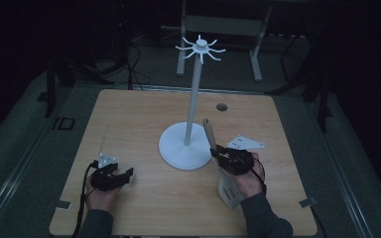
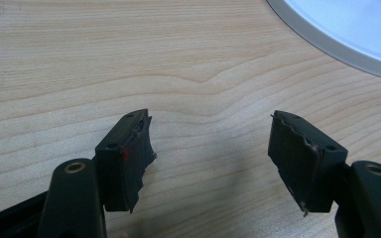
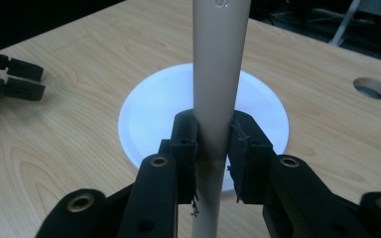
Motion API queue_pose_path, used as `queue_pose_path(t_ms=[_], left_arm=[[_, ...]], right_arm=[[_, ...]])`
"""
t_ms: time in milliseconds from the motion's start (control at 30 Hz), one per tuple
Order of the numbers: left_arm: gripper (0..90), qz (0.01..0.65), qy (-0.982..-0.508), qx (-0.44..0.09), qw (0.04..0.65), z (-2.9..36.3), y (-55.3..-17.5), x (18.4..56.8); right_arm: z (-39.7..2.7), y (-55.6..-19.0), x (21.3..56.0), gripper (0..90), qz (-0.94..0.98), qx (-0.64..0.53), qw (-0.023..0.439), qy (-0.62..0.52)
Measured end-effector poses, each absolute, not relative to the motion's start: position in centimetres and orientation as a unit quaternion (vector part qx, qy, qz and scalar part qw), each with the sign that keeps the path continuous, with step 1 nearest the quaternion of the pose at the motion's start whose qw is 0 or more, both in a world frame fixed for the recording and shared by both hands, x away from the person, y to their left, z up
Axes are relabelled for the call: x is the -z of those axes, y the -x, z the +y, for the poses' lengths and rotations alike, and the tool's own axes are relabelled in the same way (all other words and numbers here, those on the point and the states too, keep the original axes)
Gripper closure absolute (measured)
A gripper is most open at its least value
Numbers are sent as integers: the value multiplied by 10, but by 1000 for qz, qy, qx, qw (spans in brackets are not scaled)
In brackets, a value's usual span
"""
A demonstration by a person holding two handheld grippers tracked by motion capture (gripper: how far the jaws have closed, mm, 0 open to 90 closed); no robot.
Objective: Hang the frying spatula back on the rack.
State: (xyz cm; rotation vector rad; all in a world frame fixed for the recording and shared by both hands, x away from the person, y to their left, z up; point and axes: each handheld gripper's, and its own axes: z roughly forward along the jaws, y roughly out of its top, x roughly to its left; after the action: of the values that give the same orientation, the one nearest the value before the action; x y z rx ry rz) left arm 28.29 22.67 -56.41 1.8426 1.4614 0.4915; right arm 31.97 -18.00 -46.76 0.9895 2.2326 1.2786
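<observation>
A wooden table (image 1: pixel 144 114) carries a white stand (image 1: pixel 185 145) with a round base near its middle, a thin pole, and a ring of hooks (image 1: pixel 200 48) at the top. A small round hole (image 1: pixel 222 106) sits toward the far right of the top.

The right gripper (image 1: pixel 217 152) is near the right front part of the table, just right of the stand's base. Its jaws are clamped on the handle of a spatula (image 1: pixel 229 188). The beige handle points away toward the stand, and the slotted metal blade lies toward the front edge, partly covered by the right hand (image 1: pixel 248 179). In the right gripper view the jaws of the right gripper (image 3: pixel 213 148) press both sides of the handle (image 3: pixel 217 74), whose far end is cut off by the top of the frame; the blade is out of sight below.

The left gripper (image 1: pixel 121 176) rests near the left front corner, held by the left hand (image 1: pixel 99 197). In the left gripper view the left gripper (image 2: pixel 211 148) has its jaws wide apart with bare wood between them and nothing held. Its pads (image 2: pixel 136 148) look worn and ragged. The stand's base (image 2: pixel 347 29) is cut off at the top right corner.

The room beyond the table is dark and hard to make out.
</observation>
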Motion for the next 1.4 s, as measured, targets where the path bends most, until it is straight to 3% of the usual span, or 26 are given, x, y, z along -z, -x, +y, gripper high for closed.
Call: queue_pose_path(t_ms=[1400], left_arm=[[334,569,-714,-190,361,227,-283,563]], right_arm=[[-168,-324,440,743,754,-532,215,-321]])
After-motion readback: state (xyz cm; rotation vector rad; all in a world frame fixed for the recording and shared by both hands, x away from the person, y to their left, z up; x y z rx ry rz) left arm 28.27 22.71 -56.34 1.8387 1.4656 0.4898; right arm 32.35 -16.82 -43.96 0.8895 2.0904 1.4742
